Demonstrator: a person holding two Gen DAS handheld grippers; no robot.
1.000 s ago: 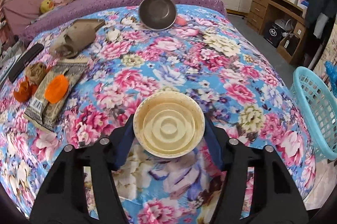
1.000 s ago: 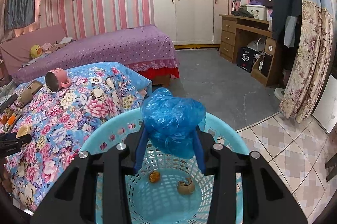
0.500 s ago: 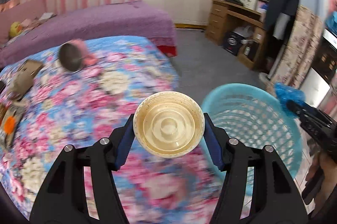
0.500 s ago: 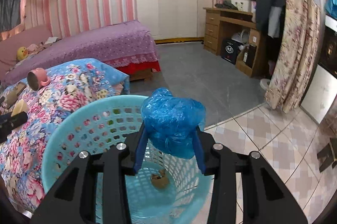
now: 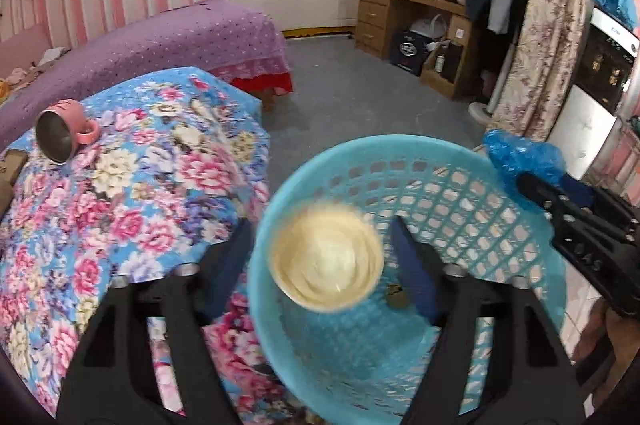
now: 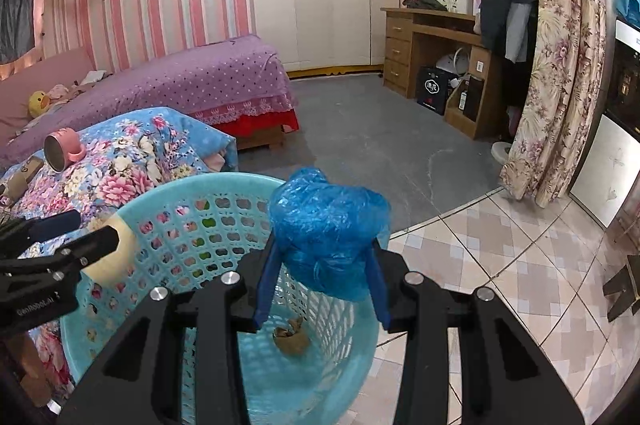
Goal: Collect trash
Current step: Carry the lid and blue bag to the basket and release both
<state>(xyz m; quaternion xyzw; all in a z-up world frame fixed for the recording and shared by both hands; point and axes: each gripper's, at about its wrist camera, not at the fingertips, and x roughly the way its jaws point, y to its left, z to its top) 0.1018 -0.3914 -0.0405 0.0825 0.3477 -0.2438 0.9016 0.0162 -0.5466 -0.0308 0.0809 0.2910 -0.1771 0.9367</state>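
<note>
The left gripper (image 5: 324,257) has swung from the bed (image 5: 132,185) to above the basket (image 5: 452,185); its fingers have spread, and the blurred cream cup (image 5: 326,261) sits loose between them over the basket's opening. The right gripper (image 6: 322,257) still clamps the blue bag (image 6: 326,229) at the basket's right rim.
</note>
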